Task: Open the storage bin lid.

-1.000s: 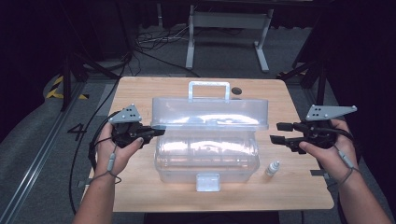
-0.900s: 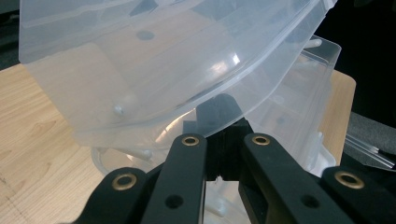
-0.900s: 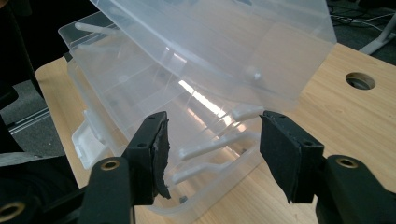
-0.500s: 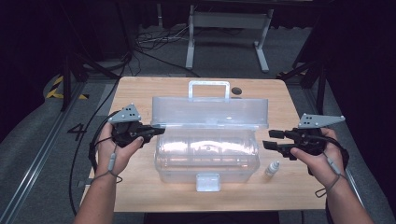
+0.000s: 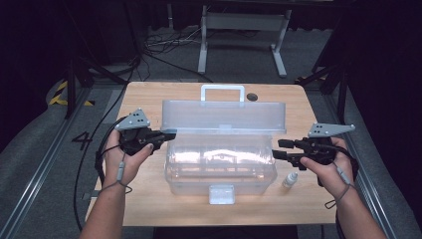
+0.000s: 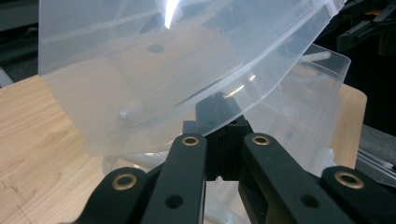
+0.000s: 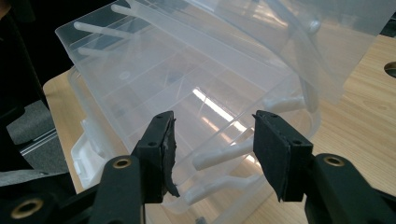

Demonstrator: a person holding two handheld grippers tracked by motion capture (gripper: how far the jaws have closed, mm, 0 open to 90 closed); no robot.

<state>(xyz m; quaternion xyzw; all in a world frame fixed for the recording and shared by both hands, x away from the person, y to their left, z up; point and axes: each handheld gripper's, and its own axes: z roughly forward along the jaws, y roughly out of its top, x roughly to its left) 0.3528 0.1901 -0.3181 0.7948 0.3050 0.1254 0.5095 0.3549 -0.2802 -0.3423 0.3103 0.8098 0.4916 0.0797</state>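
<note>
We find the left gripper (image 5: 169, 134) at the centre left of the high view, its jaws closed on the left edge of the clear lid (image 5: 224, 117). In the left gripper view the same left gripper (image 6: 219, 116) shows its two black jaws drawn together, with the lower edge of the clear lid (image 6: 154, 70) clamped between the pads. The left hand (image 5: 124, 157) wraps the grip from below, and the forearm enters from the bottom edge of the high view.

We find the right gripper (image 5: 276, 149) at the centre right of the high view, just beside the right end of the clear storage box (image 5: 219, 167); we cannot tell from here whether it touches the wall. In the right gripper view the right gripper (image 7: 212, 149) stands with its jaws wide apart and nothing between the pads; the clear storage box (image 7: 154, 88) lies directly ahead of them. The right hand (image 5: 326, 164) holds the grip level, with the forearm coming in from the lower right corner.

The box sits at the middle of the wooden table (image 5: 149, 97), its lid raised and leaning toward the top of the high view, its white handle (image 5: 222, 92) at the far side. A white latch (image 5: 221, 194) projects from the near wall. A small bottle (image 5: 290, 179) stands just beside the lower right corner of the box, below the right gripper. A dark round hole (image 5: 252, 96) marks the table near the handle. Bare table surface lies to the left and right of the box, and a narrower strip along the near edge.
</note>
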